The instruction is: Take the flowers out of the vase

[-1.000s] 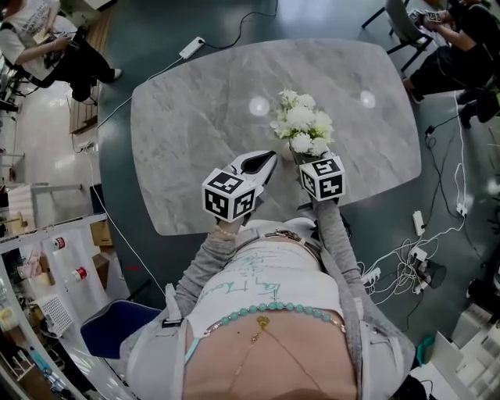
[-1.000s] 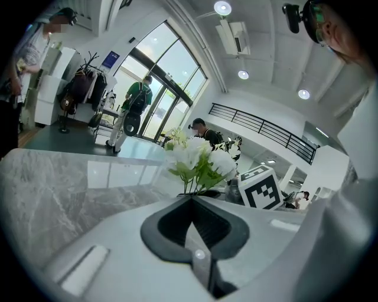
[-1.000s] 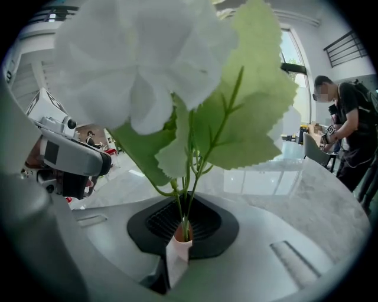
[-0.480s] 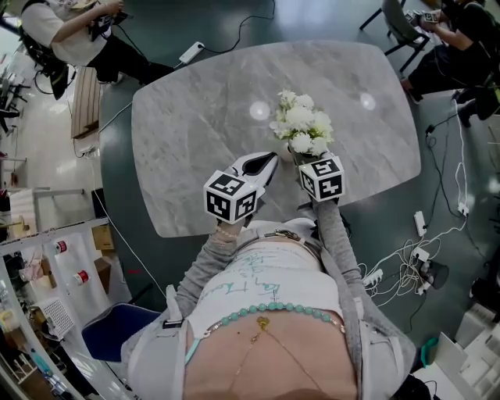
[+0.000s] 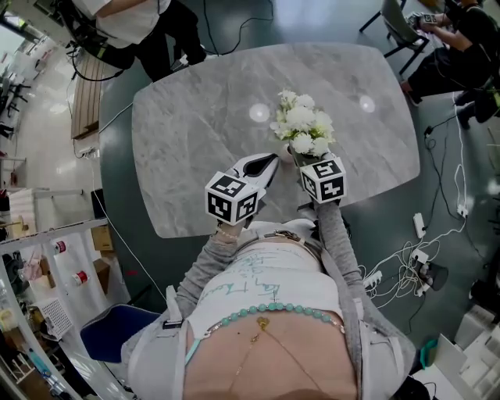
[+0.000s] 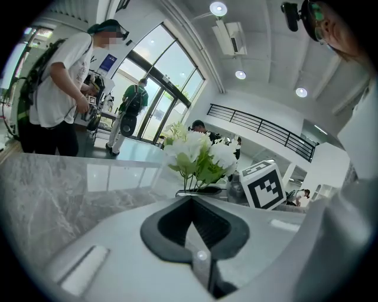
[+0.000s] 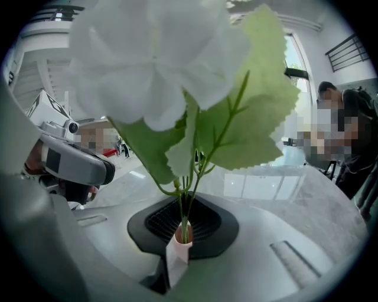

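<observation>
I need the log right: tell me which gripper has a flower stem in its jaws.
The right gripper: its jaws pinch a green flower stem. The left gripper has its jaws shut on nothing.

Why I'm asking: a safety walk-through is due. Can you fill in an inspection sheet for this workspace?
Surface: grey marble table, with two ceiling-light reflections on it.
Job's things: white flowers stand upright near the person's edge. The vase shows only as a dark rim under the stems.
Clutter: nothing seen on the table.
Grippers: right gripper fingers shut on the white flowers by their stems. Left gripper fingers together, empty, beside the flowers.
Cables: cables and power strips lie on the floor to the table's right.
Surroundings: one person standing and one seated beyond the table; blue chair at the person's left.
</observation>
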Tool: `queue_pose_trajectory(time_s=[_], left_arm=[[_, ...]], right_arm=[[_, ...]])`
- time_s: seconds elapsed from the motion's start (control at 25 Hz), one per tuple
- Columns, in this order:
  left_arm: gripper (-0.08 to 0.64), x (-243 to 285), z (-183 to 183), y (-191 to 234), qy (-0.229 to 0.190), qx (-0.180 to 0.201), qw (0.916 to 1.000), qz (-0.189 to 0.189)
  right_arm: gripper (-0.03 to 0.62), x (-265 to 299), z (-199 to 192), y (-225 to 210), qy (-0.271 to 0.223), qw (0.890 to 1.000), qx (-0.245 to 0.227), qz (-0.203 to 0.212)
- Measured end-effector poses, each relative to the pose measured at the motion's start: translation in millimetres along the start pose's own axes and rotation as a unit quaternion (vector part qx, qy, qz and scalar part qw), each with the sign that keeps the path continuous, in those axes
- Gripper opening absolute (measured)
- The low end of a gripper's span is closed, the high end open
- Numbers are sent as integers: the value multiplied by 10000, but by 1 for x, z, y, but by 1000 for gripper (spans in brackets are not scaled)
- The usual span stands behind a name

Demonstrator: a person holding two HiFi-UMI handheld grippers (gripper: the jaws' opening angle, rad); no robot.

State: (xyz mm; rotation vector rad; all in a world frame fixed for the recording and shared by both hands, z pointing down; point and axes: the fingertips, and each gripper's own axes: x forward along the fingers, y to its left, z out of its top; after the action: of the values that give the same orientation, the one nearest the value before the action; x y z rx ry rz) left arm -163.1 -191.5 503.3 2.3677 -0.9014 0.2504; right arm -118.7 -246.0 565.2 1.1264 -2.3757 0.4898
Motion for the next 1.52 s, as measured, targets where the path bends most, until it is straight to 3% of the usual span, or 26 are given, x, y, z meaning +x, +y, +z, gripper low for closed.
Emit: queue_pose_trajectory(time_s=[1.52], left_arm=[[2,-8,-7,-13,58,157,9997,-185]], right_arm=[[41,-55,72,15,-524,9986,-15,26]])
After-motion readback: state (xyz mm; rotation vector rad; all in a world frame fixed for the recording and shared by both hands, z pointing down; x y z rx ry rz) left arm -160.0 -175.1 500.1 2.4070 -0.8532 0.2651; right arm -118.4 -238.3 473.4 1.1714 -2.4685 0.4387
